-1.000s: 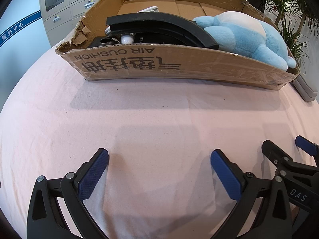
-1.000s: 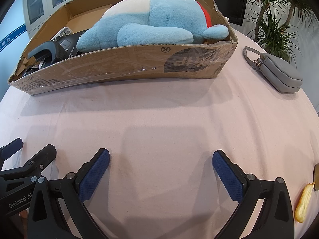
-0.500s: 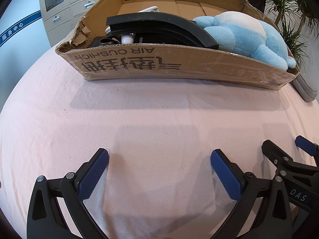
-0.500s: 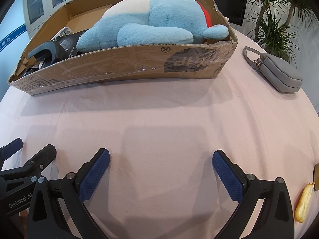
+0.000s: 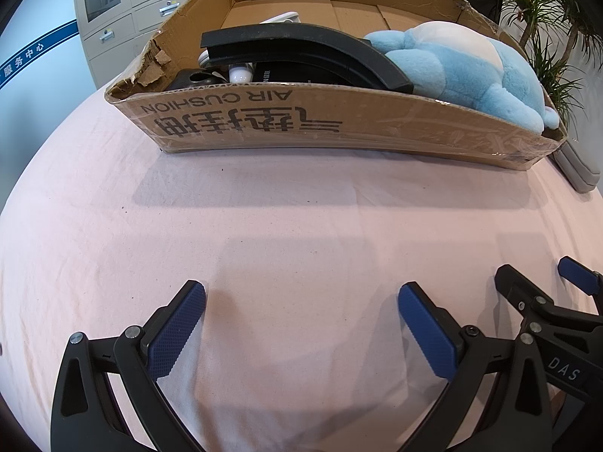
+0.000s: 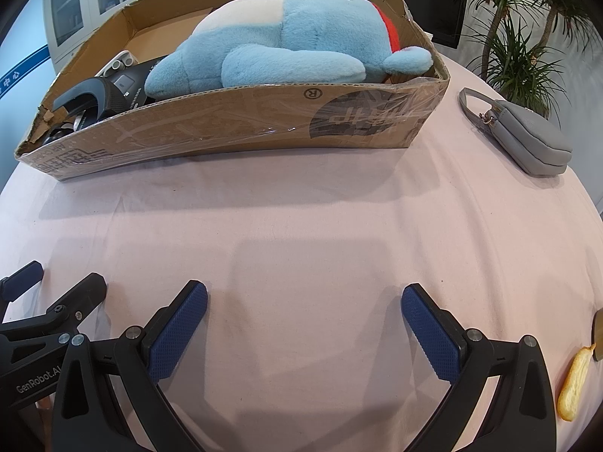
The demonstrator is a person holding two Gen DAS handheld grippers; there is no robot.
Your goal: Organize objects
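A low cardboard box [image 5: 339,128] [image 6: 241,124] stands at the far side of the pink-clothed table. In it lie a blue plush toy [image 5: 467,71] [image 6: 286,52], a curved black object [image 5: 301,49] [image 6: 94,94] and small white items. A grey pouch [image 6: 527,139] lies on the cloth right of the box; its edge shows in the left wrist view [image 5: 580,173]. A yellow bread-like piece [image 6: 573,380] lies at the near right. My left gripper [image 5: 301,327] and right gripper [image 6: 303,327] are both open and empty, low over bare cloth, side by side in front of the box.
Grey cabinets [image 5: 124,11] stand behind the table at the left. Potted plants [image 6: 520,45] stand behind it at the right. A brown object's edge [image 6: 598,335] shows at the right rim beside the bread-like piece.
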